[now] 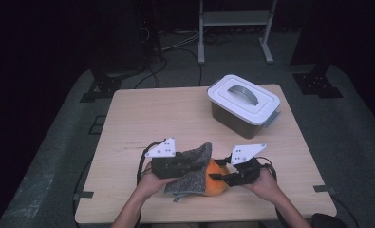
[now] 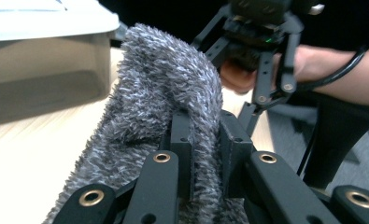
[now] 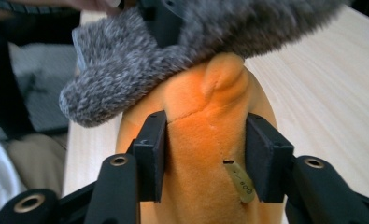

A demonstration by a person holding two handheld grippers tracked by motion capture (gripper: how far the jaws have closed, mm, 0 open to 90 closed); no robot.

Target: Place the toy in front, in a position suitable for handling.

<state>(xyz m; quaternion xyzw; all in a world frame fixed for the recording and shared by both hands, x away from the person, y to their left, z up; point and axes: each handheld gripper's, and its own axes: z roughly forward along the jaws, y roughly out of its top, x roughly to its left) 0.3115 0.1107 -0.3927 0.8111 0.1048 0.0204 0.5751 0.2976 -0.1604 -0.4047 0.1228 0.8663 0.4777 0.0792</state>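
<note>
A fuzzy grey cloth [image 1: 196, 160] lies draped over an orange plush toy [image 1: 215, 188] near the table's front edge. My left gripper [image 1: 193, 167] points right and is shut on a fold of the grey cloth [image 2: 159, 79], which is pinched between the jaws of the left gripper [image 2: 205, 128]. From the right, my right gripper [image 1: 218, 177] is shut on the orange plush toy [image 3: 205, 98]; its pads press both sides of the toy's body at the right gripper [image 3: 205, 140]. The grey cloth [image 3: 126, 70] covers the toy's far end. A small tag [image 3: 239, 183] hangs from the toy.
A storage box [image 1: 244, 105] with a white lid and grey handle stands at the back right of the wooden table [image 1: 152, 114]; the box [image 2: 42, 70] also appears in the left gripper view. Dark floor, cables and a metal frame lie beyond the table.
</note>
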